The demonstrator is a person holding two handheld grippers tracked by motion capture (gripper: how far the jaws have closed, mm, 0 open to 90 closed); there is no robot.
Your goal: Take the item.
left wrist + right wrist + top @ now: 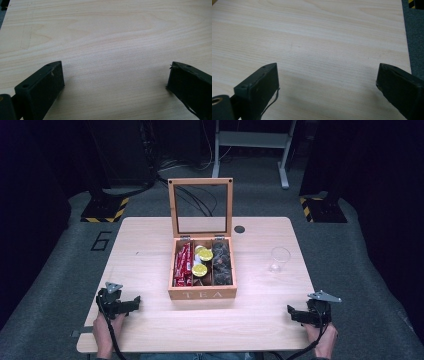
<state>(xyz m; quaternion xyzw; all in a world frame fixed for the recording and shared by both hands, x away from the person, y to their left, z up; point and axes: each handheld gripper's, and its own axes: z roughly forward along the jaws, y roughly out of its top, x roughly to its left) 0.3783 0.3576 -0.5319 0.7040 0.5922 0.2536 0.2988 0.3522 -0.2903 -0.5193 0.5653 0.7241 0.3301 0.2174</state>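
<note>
Both hand-held grippers resting wide open and empty at the table's [150,330] near corners.

The left hand-held gripper [134,302] and right hand-held gripper [292,312] are sitting well apart from the open tea box [202,293] at the centre; a careless reach is risking knocking its upright lid [200,182] or tipping the glass [279,258] nearby.

Wooden tea box [202,293] mid-table, glass lid upright (open), compartments filled.
</note>
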